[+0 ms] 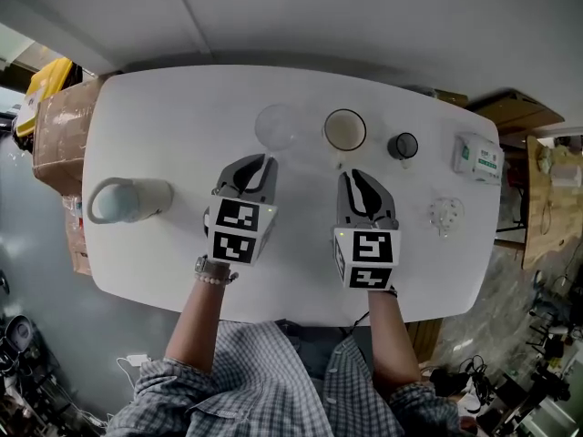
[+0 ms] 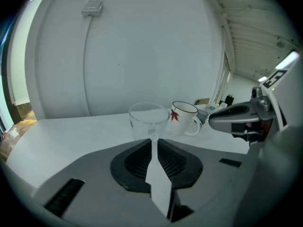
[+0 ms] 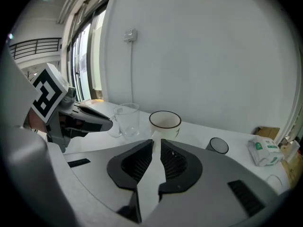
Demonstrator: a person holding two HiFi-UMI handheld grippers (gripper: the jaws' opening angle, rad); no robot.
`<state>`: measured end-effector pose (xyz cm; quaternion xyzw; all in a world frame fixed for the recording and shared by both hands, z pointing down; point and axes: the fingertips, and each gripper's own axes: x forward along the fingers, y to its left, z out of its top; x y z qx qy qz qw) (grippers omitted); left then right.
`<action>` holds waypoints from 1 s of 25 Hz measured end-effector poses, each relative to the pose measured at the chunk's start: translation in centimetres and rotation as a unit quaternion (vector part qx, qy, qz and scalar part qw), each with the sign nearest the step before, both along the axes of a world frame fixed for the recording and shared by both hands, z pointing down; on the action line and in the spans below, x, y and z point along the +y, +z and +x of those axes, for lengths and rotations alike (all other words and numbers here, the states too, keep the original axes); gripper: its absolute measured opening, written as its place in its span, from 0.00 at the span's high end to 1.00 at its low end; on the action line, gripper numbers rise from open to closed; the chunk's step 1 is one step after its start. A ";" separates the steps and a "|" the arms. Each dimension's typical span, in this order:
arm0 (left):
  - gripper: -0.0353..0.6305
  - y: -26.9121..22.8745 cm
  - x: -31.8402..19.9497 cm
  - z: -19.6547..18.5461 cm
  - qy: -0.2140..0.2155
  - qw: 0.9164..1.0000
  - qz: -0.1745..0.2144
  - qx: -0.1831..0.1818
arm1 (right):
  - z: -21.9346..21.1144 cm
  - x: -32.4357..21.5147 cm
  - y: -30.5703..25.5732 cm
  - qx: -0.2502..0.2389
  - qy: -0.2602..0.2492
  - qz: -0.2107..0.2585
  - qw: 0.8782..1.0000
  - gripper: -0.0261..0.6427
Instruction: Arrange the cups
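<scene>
Keep the fingers of the left gripper pinched snug on the handle of the glass cup at the far middle of the table, never bumping the white mug just beside, with the narrow fingers of the right gripper at the mug handle, pinching or not hard to tell.

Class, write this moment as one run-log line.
left tool: shut on glass cup handle | right tool: slightly apart at white mug handle | small dark cup: untouched
</scene>
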<state>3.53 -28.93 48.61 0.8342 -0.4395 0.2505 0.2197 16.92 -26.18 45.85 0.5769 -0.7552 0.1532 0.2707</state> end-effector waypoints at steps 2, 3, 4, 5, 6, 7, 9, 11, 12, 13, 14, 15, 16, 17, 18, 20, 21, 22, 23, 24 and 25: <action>0.88 -0.1 -0.2 0.6 -0.006 1.000 -0.003 0.010 | -0.3 -0.4 0.4 0.001 -0.006 -0.003 1.000 0.91; 0.88 -0.1 -0.3 0.9 -0.009 1.000 -0.004 0.015 | -0.4 -0.5 0.6 0.003 -0.009 -0.006 1.000 0.91; 0.88 -0.1 -0.4 1.3 -0.010 1.000 -0.006 0.020 | -0.5 -0.7 0.8 0.004 -0.010 -0.008 1.000 0.91; 0.88 -0.1 -0.5 1.5 -0.012 1.000 -0.007 0.024 | -0.6 -0.8 0.9 0.004 -0.010 -0.011 1.000 0.91; 0.88 -0.1 -0.6 1.8 -0.013 1.000 -0.008 0.027 | -0.7 -0.9 1.2 0.006 -0.010 -0.014 1.000 0.91; 0.88 -0.1 -0.6 1.9 -0.014 0.999 -0.008 0.028 | -0.8 -1.0 1.4 0.007 -0.011 -0.017 1.000 0.90; 0.88 -0.1 -0.7 2.0 -0.015 0.999 -0.007 0.028 | -1.3 -1.3 1.9 0.010 -0.016 -0.024 1.000 0.83; 0.88 -0.1 -0.8 2.0 -0.014 0.999 -0.007 0.028 | -1.5 -1.7 2.4 0.017 -0.015 -0.026 0.999 0.80; 0.88 0.0 -0.8 2.0 -0.013 0.999 -0.008 0.028 | -1.4 -2.0 2.6 0.021 -0.012 -0.025 0.999 0.80; 0.88 0.0 -0.7 2.0 -0.012 1.000 -0.010 0.027 | -1.3 -2.2 2.7 0.026 -0.009 -0.023 0.999 0.80; 0.88 0.1 -0.6 1.9 -0.011 1.000 -0.012 0.026 | -1.2 -2.5 2.7 0.029 -0.006 -0.022 0.999 0.80; 0.88 0.1 -0.6 2.0 -0.010 1.000 -0.011 0.025 | -1.2 -2.7 2.8 0.029 -0.005 -0.022 0.999 0.81; 0.88 0.0 -0.7 2.0 -0.009 1.000 -0.007 0.023 | -1.2 -2.8 2.8 0.027 -0.005 -0.024 0.999 0.81; 0.88 -0.1 -0.7 2.1 -0.006 1.000 -0.002 0.019 | -1.2 -2.9 2.8 0.022 -0.006 -0.027 0.999 0.81; 0.88 -0.1 -0.8 2.1 -0.004 1.000 0.001 0.016 | -1.2 -3.0 2.8 0.016 -0.007 -0.029 0.999 0.81; 0.88 -0.1 -0.8 2.1 -0.003 1.000 0.001 0.017 | -1.2 -3.0 2.8 0.006 -0.010 -0.030 0.999 0.82; 0.88 -0.1 -0.7 2.1 -0.004 1.000 0.000 0.019 | -1.3 -3.0 2.8 0.002 -0.013 -0.030 0.999 0.82; 0.88 -0.1 -0.7 2.1 -0.004 1.000 -0.001 0.019 | -1.4 -3.0 2.8 -0.002 -0.016 -0.029 0.999 0.82; 0.88 -0.1 -0.7 2.1 -0.004 1.000 0.000 0.019 | -1.6 -3.0 2.8 -0.007 -0.020 -0.029 0.999 0.82; 0.88 -0.2 -0.6 2.1 -0.003 1.000 0.000 0.019 | -1.8 -3.0 2.8 -0.012 -0.024 -0.028 0.999 0.82; 0.88 -0.2 -0.6 2.1 -0.003 1.000 0.000 0.019 | -2.0 -3.0 2.8 -0.017 -0.028 -0.027 0.999 0.82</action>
